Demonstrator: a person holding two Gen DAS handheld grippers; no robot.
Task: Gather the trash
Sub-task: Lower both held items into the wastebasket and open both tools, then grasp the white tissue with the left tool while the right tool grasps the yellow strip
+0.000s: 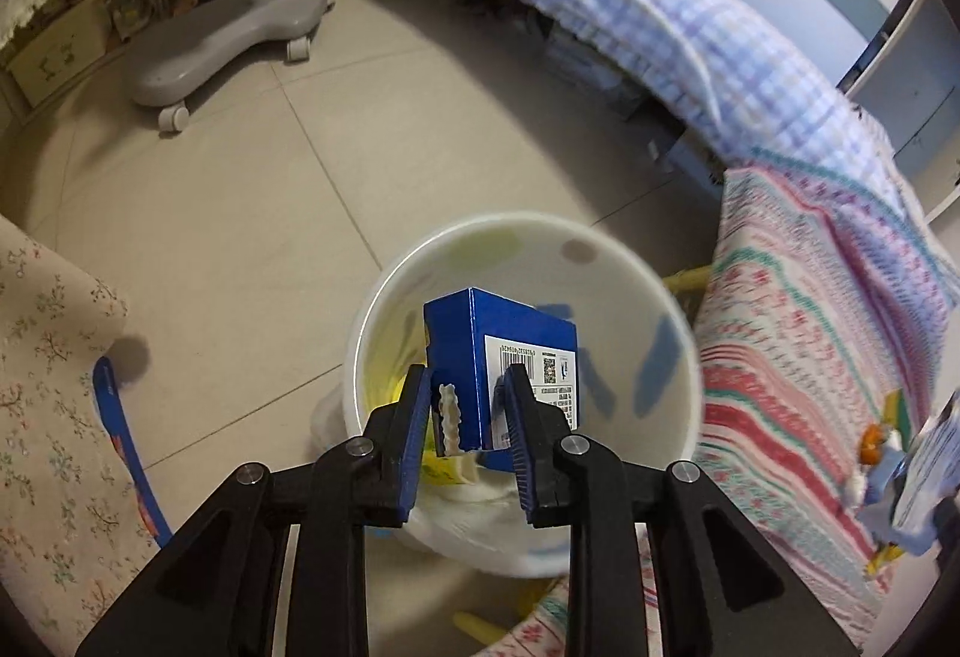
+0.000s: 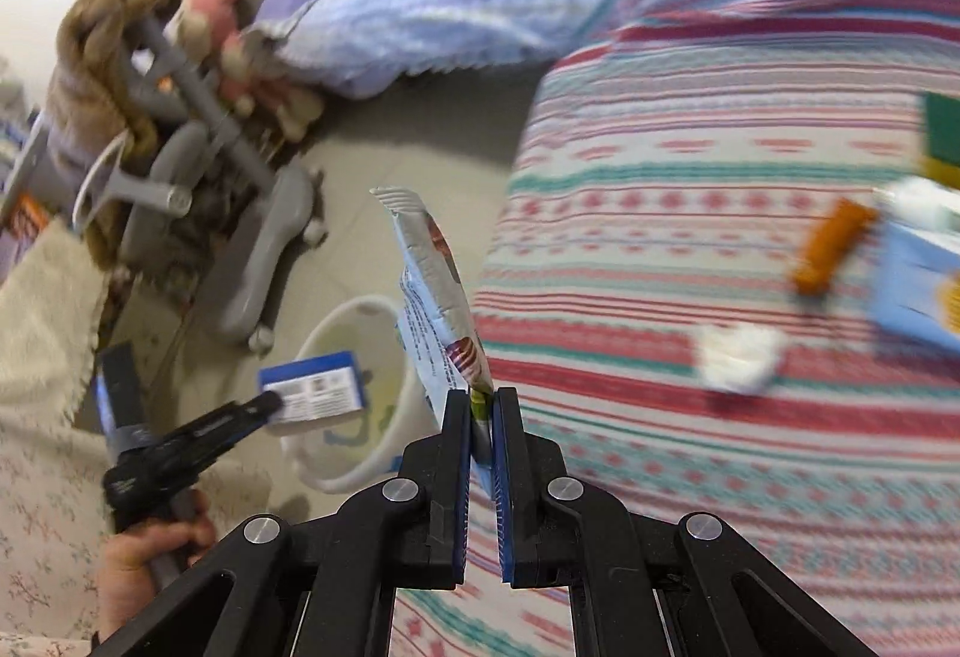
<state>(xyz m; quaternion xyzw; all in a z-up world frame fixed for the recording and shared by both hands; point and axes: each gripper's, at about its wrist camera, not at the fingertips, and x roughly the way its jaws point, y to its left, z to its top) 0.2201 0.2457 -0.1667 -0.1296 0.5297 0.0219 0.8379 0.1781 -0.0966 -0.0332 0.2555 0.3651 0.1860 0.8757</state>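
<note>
Left wrist view: white round plastic bin (image 1: 522,357) on the tiled floor (image 1: 210,189), smooth walls with faint colored blotches showing through; inside, something yellow low at the left wall, hard to identify, possibly a wrapper. Left gripper (image 1: 465,387) pinches a blue cardboard box (image 1: 501,363) over the bin mouth, jaws narrowed onto its lower end; box stands roughly upright, long axis vertical, white barcode label facing right, torn white edge at the near corner. Right wrist view, blurry: right gripper (image 2: 482,399) is clamped nearly closed on the bottom edge of a flat foil snack wrapper (image 2: 435,297), pale blue and white with printed text, crimped top seal; its long axis runs up and slightly left, away from the fingers, beside the bed edge and just right of the bin (image 2: 351,399). Left gripper (image 2: 240,417) with the blue box (image 2: 315,387) appears there too, above the bin rim. Striped knit bedspread (image 2: 690,237) carries a white crumpled wad (image 2: 741,357) and an orange piece (image 2: 831,246), both smeared. Gray wheeled chair base (image 1: 222,39) stands well apart.
</note>
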